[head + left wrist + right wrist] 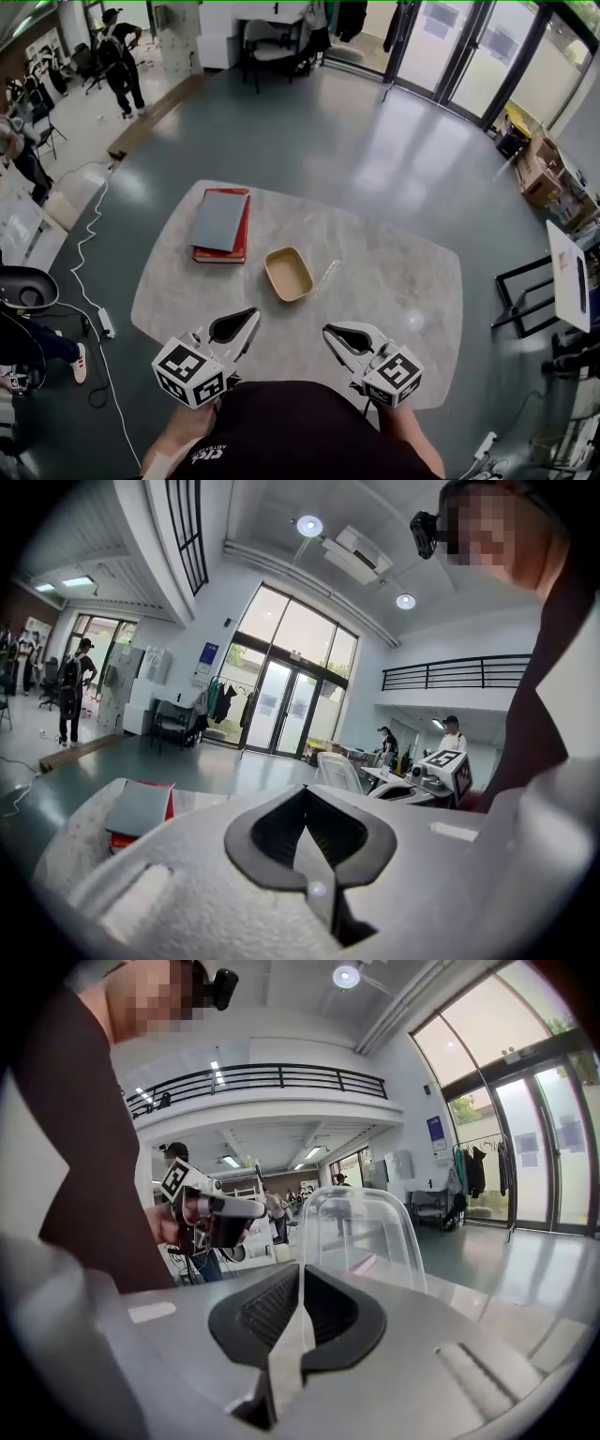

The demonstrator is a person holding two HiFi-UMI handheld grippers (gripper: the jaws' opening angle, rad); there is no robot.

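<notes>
Above the near edge of the marble table [412, 272], side by side and apart: left gripper [251, 317] and right gripper [330, 332]. Left jaws pressed together, tips meeting, nothing between. Right jaws likewise pressed together, gripping nothing. Just ahead of both, at mid-table, an open tan tray [288, 274], touched by neither. Right beside the tray, a clear plastic lid [328, 274], nearest the right gripper, looming beyond its tips in the right gripper view. Farther left, a grey book [217, 218] atop a red book [225, 253].
</notes>
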